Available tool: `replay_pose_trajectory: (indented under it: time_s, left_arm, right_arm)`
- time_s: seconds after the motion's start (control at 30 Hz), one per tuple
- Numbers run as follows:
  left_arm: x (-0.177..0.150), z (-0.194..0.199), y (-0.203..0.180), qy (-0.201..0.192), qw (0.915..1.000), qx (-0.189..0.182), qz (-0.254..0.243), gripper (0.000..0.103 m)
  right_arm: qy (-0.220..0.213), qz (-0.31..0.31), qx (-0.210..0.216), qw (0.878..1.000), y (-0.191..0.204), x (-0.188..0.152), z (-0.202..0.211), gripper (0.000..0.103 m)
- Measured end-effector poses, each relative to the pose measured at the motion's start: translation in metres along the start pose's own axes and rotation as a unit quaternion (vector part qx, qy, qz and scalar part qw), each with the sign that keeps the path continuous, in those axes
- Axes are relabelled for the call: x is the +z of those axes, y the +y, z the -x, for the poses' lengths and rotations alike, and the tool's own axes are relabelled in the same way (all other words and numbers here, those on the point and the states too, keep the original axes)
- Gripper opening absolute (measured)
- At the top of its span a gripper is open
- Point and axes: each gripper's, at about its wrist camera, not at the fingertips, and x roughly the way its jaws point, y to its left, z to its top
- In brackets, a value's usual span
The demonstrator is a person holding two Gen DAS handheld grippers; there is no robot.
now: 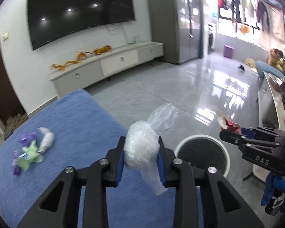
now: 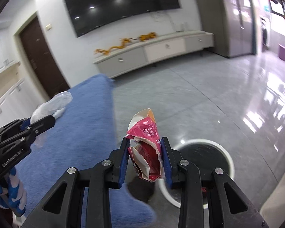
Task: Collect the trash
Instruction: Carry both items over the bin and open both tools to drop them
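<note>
My left gripper (image 1: pixel 140 153) is shut on a crumpled clear plastic bag (image 1: pixel 142 146) and holds it above the edge of the blue cloth-covered table (image 1: pixel 66 125). My right gripper (image 2: pixel 145 152) is shut on a crushed red and white carton (image 2: pixel 146 144). A round white-rimmed trash bin (image 1: pixel 203 152) with a dark inside stands on the floor just right of the left gripper; in the right wrist view the bin (image 2: pixel 201 163) is below and right of the carton. More trash lies on the table: purple, green and white wrappers (image 1: pixel 32 148).
A long white TV cabinet (image 1: pixel 108 64) stands under a wall TV (image 1: pixel 79 11). The grey tiled floor (image 1: pixel 171 87) lies beyond the bin. A white counter (image 1: pixel 269 102) stands at the right. A brown door (image 2: pixel 41 57) is at the left.
</note>
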Motion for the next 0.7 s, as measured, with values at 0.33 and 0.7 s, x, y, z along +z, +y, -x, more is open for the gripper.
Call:
replay_pose_trajectory:
  time_s: [0.33, 0.7]
  left_arm:
    - [0.013, -0.076, -0.068, 0.066, 0.9948, -0.06, -0.05, 0.029]
    - [0.028, -0.122, -0.108, 0.103, 0.9842, -0.131, -0.058, 0.031]
  right_arm:
    - [0.039, -0.098, -0.049, 0.993, -0.096, -0.023, -0.046, 0.034]
    - [0.073, -0.137, -0.064, 0.986, -0.138, -0.044, -0.079, 0.035]
